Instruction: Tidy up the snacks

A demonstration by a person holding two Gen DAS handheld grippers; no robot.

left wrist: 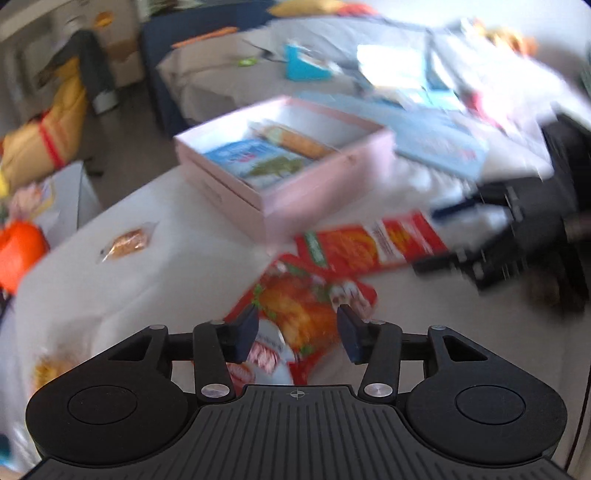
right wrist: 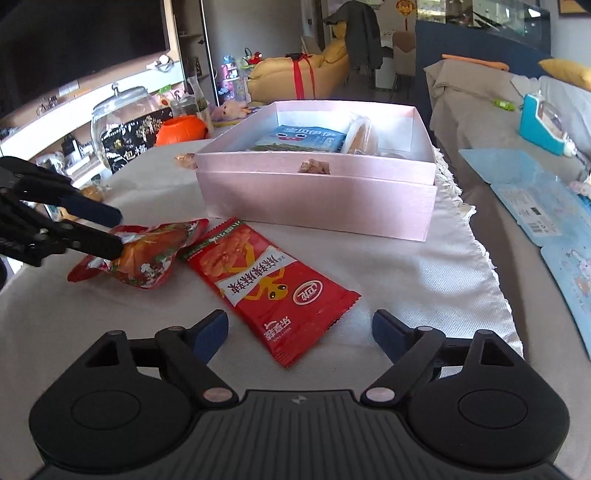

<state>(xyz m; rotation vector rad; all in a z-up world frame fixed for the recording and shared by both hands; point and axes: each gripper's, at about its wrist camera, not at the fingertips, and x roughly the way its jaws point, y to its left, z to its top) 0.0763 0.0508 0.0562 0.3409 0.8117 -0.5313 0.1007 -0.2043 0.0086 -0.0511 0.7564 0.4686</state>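
Both wrist views, angled down, share the pink box (left wrist: pixel 284 173).

Home living room, lived-in and cluttered. Yellow sofa (right wrist: pixel 295 79) at the back with a red ribbon across it, a dark jacket (right wrist: pixel 360 35) draped over a chair. Large dark TV screen (right wrist: pixel 74 40) on the left wall above a long shelf (right wrist: pixel 55 122) holding a big glass jar (right wrist: pixel 122 122), toys and bottles. Cloth-covered table (right wrist: pixel 424 273) in the foreground, an orange pumpkin-shaped bucket (right wrist: pixel 181 130) at its far edge. Grey couch (right wrist: pixel 476 107) on the right strewn with a teal toy (right wrist: pixel 543 123) and blue paper sheets (right wrist: pixel 532 192).
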